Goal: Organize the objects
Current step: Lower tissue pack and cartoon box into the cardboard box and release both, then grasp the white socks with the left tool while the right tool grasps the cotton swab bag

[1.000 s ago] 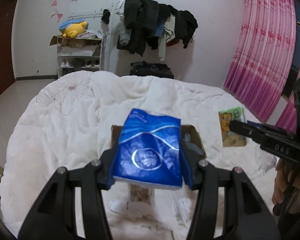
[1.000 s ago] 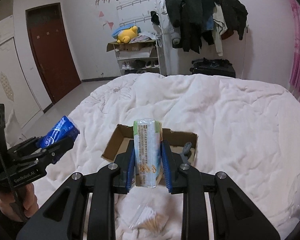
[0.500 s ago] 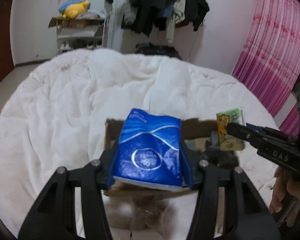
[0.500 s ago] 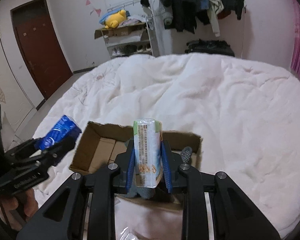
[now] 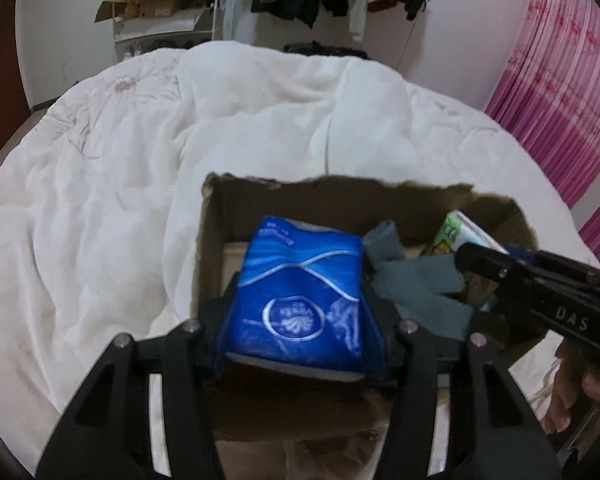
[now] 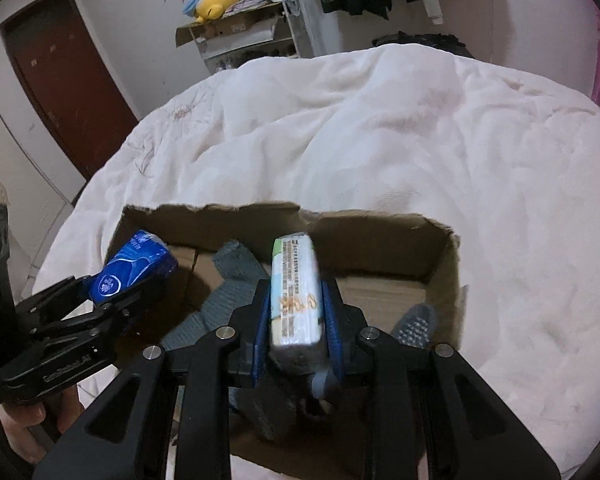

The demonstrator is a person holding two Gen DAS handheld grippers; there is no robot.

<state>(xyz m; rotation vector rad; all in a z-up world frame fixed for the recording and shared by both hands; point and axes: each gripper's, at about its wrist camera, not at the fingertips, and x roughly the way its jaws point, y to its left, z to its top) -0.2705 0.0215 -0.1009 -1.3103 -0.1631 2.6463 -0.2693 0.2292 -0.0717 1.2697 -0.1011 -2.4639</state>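
The left gripper (image 5: 300, 304) is clamped on a blue tissue pack (image 5: 298, 296), which sits squarely between its fingers, broad printed face up, long axis running forward and away over the open cardboard box (image 5: 260, 200). The right gripper (image 6: 296, 312) pinches a slim green-and-white tissue pack (image 6: 296, 292) on edge, narrow printed side up, long axis also pointing forward, held just above the box interior (image 6: 380, 240). Both packs hang over the box, which rests on the white bed quilt (image 6: 420, 140). Grey socks (image 5: 416, 284) lie inside the box between the two grippers.
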